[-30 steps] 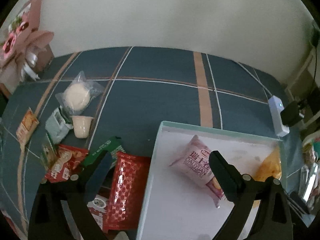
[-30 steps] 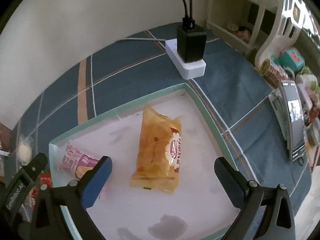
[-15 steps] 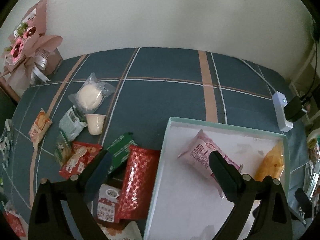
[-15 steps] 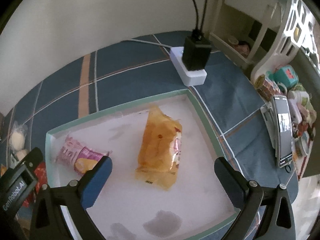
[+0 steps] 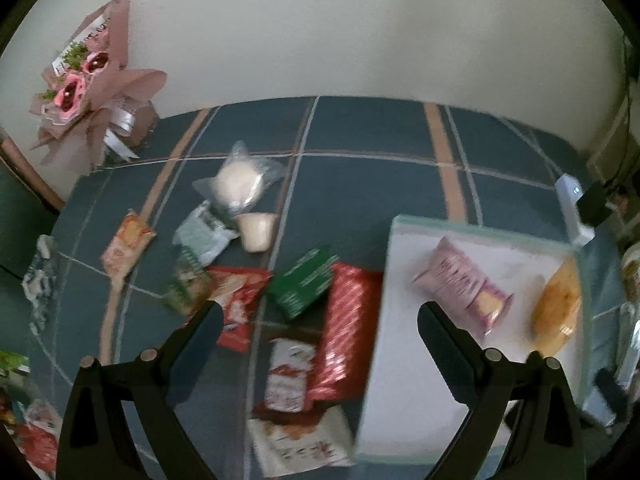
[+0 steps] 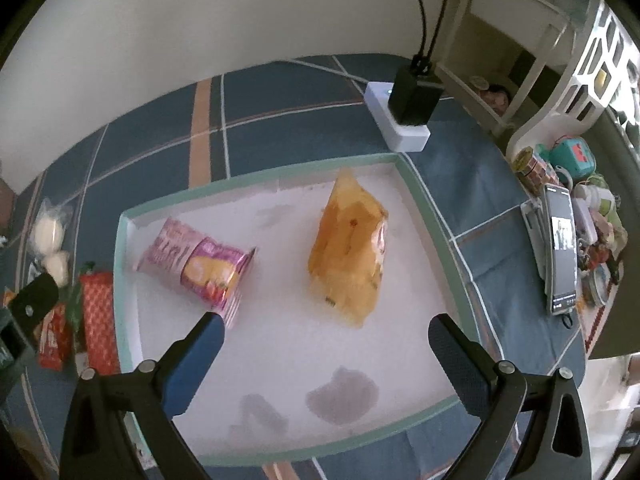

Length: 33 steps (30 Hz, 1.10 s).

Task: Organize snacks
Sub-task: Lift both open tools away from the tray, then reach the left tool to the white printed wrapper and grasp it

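Observation:
A white tray with a mint rim (image 6: 280, 174) holds a pink snack packet (image 6: 196, 266) and an orange packet (image 6: 352, 248); the same tray (image 5: 472, 230), pink packet (image 5: 464, 284) and orange packet (image 5: 558, 312) show in the left wrist view. Left of the tray lie loose snacks: a long red packet (image 5: 344, 332), a green packet (image 5: 304, 280), a red-and-white packet (image 5: 236, 300), a small cup (image 5: 256, 230) and a clear-wrapped bun (image 5: 238, 184). My left gripper (image 5: 318, 312) is open and empty above the loose snacks. My right gripper (image 6: 326, 324) is open and empty above the tray.
A pink flower bouquet (image 5: 88, 92) stands at the back left by the wall. A white power strip with a black charger (image 6: 408, 108) lies behind the tray. A phone (image 6: 560, 248) and small toys crowd the table's right edge. More packets lie at the front left (image 5: 300, 444).
Both grippers have pulled back and up from the table, so more of the snacks and tray shows. The left view has swung left. Nothing was picked up.

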### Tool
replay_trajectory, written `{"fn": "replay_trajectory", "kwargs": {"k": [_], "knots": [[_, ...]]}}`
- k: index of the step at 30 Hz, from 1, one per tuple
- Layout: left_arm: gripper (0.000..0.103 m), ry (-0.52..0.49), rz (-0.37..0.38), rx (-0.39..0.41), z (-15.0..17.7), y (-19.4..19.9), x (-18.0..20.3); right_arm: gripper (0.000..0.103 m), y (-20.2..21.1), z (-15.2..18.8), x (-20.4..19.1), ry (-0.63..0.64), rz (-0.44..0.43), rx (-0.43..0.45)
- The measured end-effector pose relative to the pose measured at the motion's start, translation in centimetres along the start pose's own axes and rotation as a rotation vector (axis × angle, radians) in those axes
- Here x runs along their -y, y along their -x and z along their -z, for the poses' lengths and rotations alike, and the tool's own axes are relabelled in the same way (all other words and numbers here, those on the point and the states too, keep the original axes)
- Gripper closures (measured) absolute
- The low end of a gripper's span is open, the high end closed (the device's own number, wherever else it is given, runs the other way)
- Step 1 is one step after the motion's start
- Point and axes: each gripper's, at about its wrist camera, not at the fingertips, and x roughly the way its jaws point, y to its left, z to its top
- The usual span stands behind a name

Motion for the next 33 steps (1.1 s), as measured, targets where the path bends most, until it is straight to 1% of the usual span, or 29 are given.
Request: {"fn": "replay_trajectory", "kwargs": {"k": [2,4,7,9,12,14,16,22,24,26,28,33], "knots": [[0.005,-0.005,-0.004,-0.011,0.3,-0.2,-0.8,0.000,0.4,0.4,-0.6,0.026,0.019,-0.006],[0.005,0.012,0.007,-0.033,0.7,-0.5,-1.9,0.000,0.7,0.9,-1.3,0.057,0.031,-0.015],[0.005,0.046,0.025,-0.073,1.4,-1.1,-3.8,0.000,1.2,1.9,-2.6,0.098,0.020,-0.043],[0.005,0.065,0.020,-0.087,1.9,-1.2,-4.9,0.000,1.3,2.6,-3.4,0.114,-0.004,-0.071],[0.005,0.101,0.019,-0.103,2.7,-1.4,-6.8,0.000,1.4,3.8,-4.8,0.137,-0.062,-0.110],[0.005,0.128,0.022,-0.117,3.3,-1.6,-8.0,0.000,1.4,4.7,-5.8,0.148,-0.118,-0.139],[0.005,0.142,0.021,-0.127,3.8,-1.8,-8.8,0.000,1.4,5.4,-6.7,0.157,-0.150,-0.162],[0.005,0.159,0.019,-0.170,5.3,-2.6,-10.3,0.000,1.6,7.5,-9.4,0.206,-0.175,-0.188],[0.005,0.165,0.020,-0.204,6.0,-3.5,-10.5,0.000,1.4,8.1,-10.0,0.213,-0.189,-0.204],[0.005,0.175,0.031,-0.235,6.6,-4.1,-10.6,0.000,1.0,8.7,-10.5,0.226,-0.180,-0.217],[0.005,0.190,0.048,-0.263,7.2,-4.8,-10.8,0.000,0.6,9.2,-10.8,0.231,-0.141,-0.225],[0.005,0.224,0.107,-0.319,8.3,-5.8,-10.4,0.000,-0.4,9.9,-9.8,0.196,-0.106,-0.253]]}}
